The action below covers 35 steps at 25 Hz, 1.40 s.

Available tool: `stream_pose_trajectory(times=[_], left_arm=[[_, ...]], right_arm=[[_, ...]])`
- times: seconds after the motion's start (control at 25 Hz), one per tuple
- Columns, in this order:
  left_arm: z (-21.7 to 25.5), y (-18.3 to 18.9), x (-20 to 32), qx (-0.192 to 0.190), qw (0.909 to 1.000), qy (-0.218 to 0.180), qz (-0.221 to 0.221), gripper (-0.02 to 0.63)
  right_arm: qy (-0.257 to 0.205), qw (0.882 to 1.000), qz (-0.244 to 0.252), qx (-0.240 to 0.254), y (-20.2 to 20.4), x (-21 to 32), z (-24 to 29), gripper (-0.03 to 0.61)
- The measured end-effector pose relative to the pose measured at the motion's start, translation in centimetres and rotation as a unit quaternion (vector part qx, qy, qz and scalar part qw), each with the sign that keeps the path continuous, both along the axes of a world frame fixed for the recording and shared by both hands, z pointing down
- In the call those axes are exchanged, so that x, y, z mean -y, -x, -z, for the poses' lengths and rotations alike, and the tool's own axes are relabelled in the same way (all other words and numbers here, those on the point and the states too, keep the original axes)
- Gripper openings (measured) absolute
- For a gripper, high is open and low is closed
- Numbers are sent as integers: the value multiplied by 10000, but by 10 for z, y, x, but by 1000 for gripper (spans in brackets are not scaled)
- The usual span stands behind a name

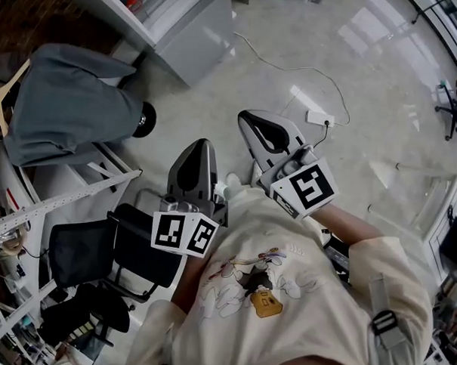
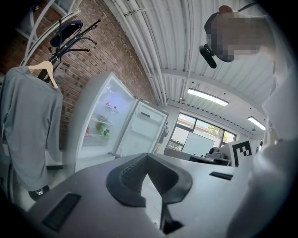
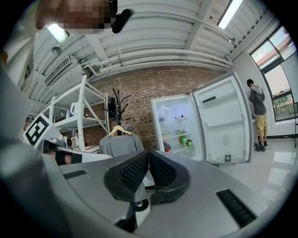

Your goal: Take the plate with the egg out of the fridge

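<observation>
Grey shirt point(image 1: 62, 102) hangs at far left. Left gripper point(image 2: 147, 157): jaws closed tip to tip, nothing between them. Right gripper point(image 3: 148, 154): jaws likewise closed, empty. Both face the fridge point(image 3: 179, 132), which stands well apart, door point(image 3: 223, 123) open, shelves lit. The plate cannot be made out on the shelves.

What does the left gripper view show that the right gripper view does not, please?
Only the left gripper view: the right-hand marker cube. Only the right gripper view: a standing person beside the fridge door, a white shelving rack. Both: the open fridge, the grey shirt on a hanger, brick wall. Left tongs and right tongs: each shut, empty.
</observation>
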<state>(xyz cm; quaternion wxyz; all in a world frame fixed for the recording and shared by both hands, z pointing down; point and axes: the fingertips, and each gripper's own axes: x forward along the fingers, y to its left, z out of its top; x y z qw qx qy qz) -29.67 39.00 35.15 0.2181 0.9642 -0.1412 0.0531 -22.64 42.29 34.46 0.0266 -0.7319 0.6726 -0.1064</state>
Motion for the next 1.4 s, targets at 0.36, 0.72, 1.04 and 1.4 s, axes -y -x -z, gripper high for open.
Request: stream_pose_trajectory(times=[0.36, 0.72, 1.04, 1.4], left_arm=[[-16, -48, -19, 142, 9998, -9, -145, -6], [-18, -73, 8, 269, 9996, 50, 66, -6], [-37, -104, 80, 175, 9996, 235, 49, -6], [-24, -139, 188, -11, 9995, 316, -81, -7]], right_arm=[[-122, 9996, -203, 183, -45, -29, -18, 8], [-311, 9940, 70, 1043, -80, -1, -20, 8], [-136, 9972, 72, 733, -108, 72, -32, 8], [56, 9975, 147, 689, -137, 183, -25, 8]])
